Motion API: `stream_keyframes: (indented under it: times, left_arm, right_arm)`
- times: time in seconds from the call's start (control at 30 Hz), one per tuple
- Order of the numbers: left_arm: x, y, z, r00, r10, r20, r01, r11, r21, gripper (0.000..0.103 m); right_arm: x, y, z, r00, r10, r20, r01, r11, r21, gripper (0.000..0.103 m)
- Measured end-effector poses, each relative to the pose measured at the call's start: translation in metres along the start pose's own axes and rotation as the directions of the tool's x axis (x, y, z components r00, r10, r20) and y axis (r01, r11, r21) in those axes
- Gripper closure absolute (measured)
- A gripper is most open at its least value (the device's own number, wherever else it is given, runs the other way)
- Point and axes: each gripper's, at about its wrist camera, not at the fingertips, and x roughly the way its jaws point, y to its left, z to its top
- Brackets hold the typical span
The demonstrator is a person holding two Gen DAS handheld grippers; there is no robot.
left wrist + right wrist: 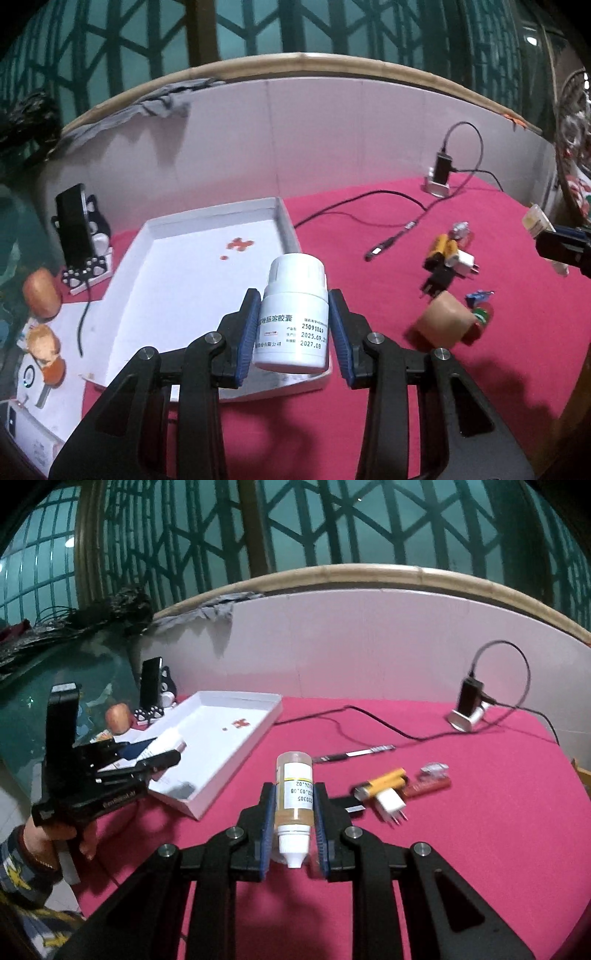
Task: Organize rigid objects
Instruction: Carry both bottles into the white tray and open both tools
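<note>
Left gripper [293,325] is clamped on a white pill bottle [293,314], held upright between its blue pads [248,332], cap up, above the near end of the white tray [207,280]. Right gripper [293,830] is clamped on a small dropper bottle [293,797], held between its pads with the white nozzle pointing back toward the camera, above the red cloth [480,849].

Only the left wrist view shows the pill bottle's printed label, a tan block [443,321] and a red-capped item [482,319] beside it on the cloth. Only the right wrist view shows the person's left hand [55,834] holding the left gripper's body at the tray's left edge, and the dropper bottle's full length. Both views show the yellow batteries [384,781] and the white plug adapter [389,803] lying touching, right of the tray, forward and right of the right gripper.
</note>
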Motion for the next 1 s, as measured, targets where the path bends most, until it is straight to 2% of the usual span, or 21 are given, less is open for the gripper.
stream_keyframes:
  times: [0.2,0.63,1.0]
  left_arm:
    - [0.001,0.02,0.001,1.0,0.024,-0.002,-0.024,0.998,-0.056,0.066]
    - [0.006,0.081,0.001,0.994,0.112,-0.01,-0.112,0.982,-0.153,0.066]
    - [0.025,0.139,0.019,0.983,0.172,-0.064,-0.183,0.956,-0.228,0.066]
  right_arm:
    - [0.013,0.022,0.015,1.0,0.01,0.018,-0.01,1.0,-0.002,0.085]
    - [0.054,0.056,0.046,0.999,0.024,-0.02,-0.024,1.0,0.009,0.085]
    - [0.095,0.093,0.071,0.996,0.059,-0.06,-0.058,0.998,0.013,0.085]
